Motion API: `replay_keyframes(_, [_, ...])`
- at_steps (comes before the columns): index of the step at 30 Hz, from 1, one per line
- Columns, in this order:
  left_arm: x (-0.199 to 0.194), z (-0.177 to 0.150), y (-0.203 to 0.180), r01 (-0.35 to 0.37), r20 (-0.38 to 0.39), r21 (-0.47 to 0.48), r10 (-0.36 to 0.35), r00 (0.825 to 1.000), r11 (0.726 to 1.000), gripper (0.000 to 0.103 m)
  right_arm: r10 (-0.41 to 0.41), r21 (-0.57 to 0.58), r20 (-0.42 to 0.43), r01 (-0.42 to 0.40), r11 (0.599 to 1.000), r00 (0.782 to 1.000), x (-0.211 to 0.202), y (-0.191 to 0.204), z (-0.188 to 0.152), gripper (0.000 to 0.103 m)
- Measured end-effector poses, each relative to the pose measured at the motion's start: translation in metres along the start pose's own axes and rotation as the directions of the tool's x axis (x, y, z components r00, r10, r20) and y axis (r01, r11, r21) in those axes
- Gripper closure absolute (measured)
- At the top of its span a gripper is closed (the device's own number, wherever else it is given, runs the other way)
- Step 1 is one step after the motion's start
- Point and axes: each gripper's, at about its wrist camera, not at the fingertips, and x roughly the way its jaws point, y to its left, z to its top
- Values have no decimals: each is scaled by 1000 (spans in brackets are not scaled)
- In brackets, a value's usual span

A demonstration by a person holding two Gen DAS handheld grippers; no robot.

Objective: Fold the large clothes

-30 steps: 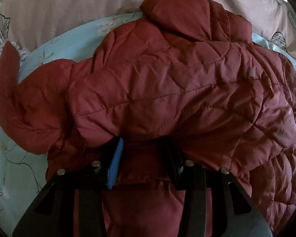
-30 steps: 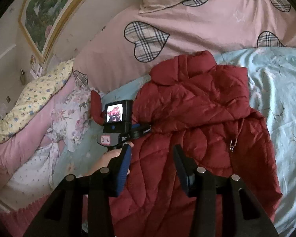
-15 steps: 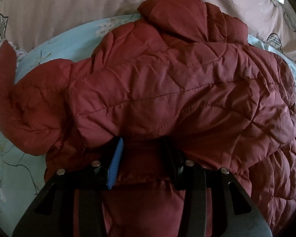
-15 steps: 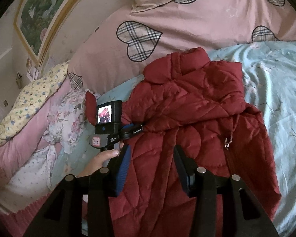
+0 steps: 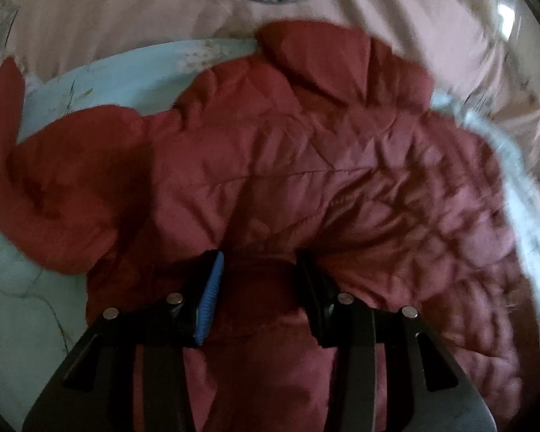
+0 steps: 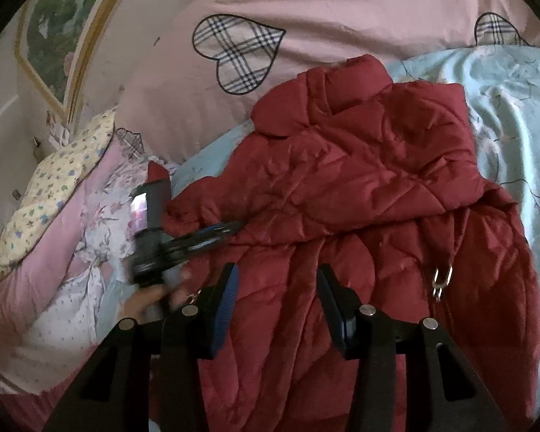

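A dark red quilted jacket lies on the light blue sheet, collar towards the pillows. One sleeve is folded across its body. My left gripper is shut on a puffy fold of that sleeve, and the fabric drapes over its fingertips. In the right wrist view the left gripper shows at the jacket's left edge, held by a hand. My right gripper hovers open just over the jacket's lower body with nothing between its fingers. A metal zip pull lies to its right.
A pink duvet with plaid hearts is heaped behind the jacket. Floral and yellow quilts are piled at the left against a wall with a framed picture. Bare blue sheet shows to the jacket's right.
The left gripper has lifted and swung with the sleeve fold still in it, blurring its view. The right gripper has come down closer to the jacket.
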Motion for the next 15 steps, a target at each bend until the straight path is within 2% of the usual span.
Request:
replay_keyframes(1, [-11, -1, 13, 30, 19, -38, -29, 999, 999, 50, -1, 3, -3, 1, 1000, 1000, 3, -3, 3, 55])
replay_keyframes(2, [-19, -2, 23, 30, 34, -67, -28, 999, 997, 39, -1, 6, -5, 1, 1000, 1000, 6, -5, 5, 54])
replay_keyframes(3, [-31, -3, 40, 21, 60, -117, -14, 998, 993, 33, -3, 12, -9, 3, 1000, 1000, 9, -8, 8, 52])
replay_keyframes(4, [-36, -3, 51, 14, 74, -147, -3, 997, 989, 24, -5, 19, -11, 5, 1000, 1000, 12, -10, 10, 46])
replay_keyframes(5, [-44, -1, 71, -17, 87, -199, 35, 996, 980, 20, -6, 27, -13, 6, 1000, 1000, 15, -14, 12, 41])
replay_keyframes(7, [-52, 4, 105, -93, 96, -276, 124, 988, 957, 20, -6, 43, -11, 6, 999, 1000, 20, -19, 16, 40])
replay_keyframes(10, [-55, 24, 159, -230, 68, -374, 274, 959, 898, 20, -7, 48, -21, 8, 999, 1000, 31, -25, 19, 40])
replay_keyframes(13, [-50, 50, 197, -297, 42, -439, 349, 936, 848, 20, -5, 54, -35, 7, 999, 999, 42, -30, 18, 40])
replay_keyframes(15, [-43, 74, 212, -352, 22, -434, 400, 916, 829, 19, 0, 61, -42, 3, 998, 999, 46, -33, 17, 40])
